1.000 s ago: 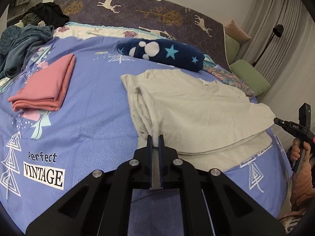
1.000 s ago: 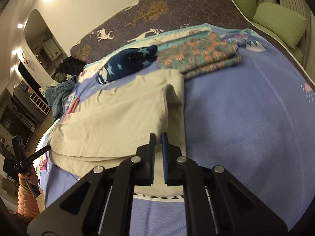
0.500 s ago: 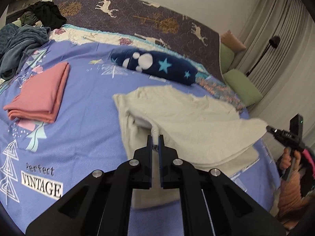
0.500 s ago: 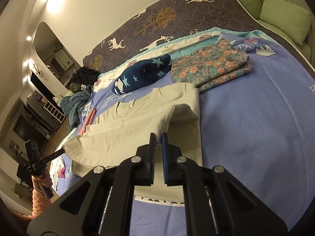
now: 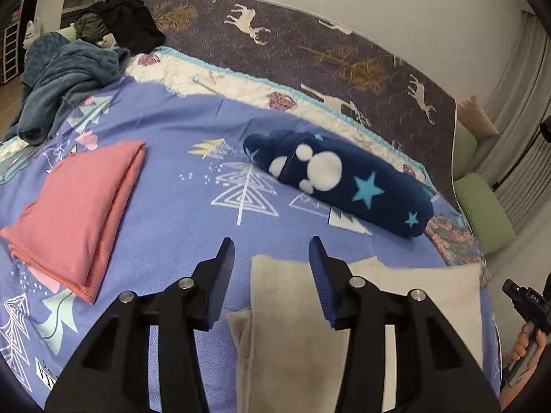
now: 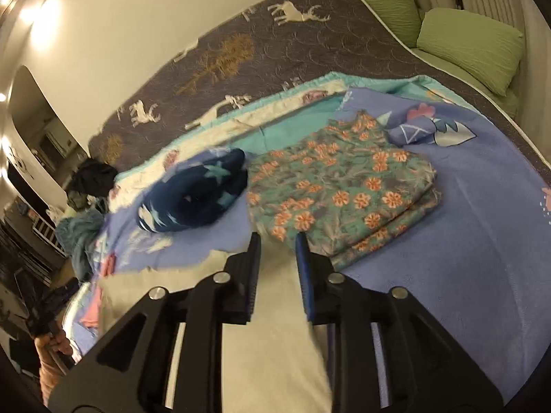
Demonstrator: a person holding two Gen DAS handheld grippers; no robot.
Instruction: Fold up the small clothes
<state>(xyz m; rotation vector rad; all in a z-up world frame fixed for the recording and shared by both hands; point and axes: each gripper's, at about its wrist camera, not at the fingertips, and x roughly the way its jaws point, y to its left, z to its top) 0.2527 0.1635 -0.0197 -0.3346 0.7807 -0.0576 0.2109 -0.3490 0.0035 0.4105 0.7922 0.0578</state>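
Observation:
A beige garment lies folded on the blue bedspread, right under both grippers. It also shows in the right wrist view. My left gripper is open and empty over the garment's far left corner. My right gripper is open and empty over the garment's far edge. The other hand's gripper shows at the right edge of the left wrist view.
A folded pink garment lies at the left. A navy star-print roll lies ahead. A folded floral garment lies by the right gripper. A heap of dark clothes sits far left. Green cushions lie beyond the bed.
Both grippers carried the beige garment's edge forward over itself and then opened, letting go. The garment now lies folded shorter beneath them.

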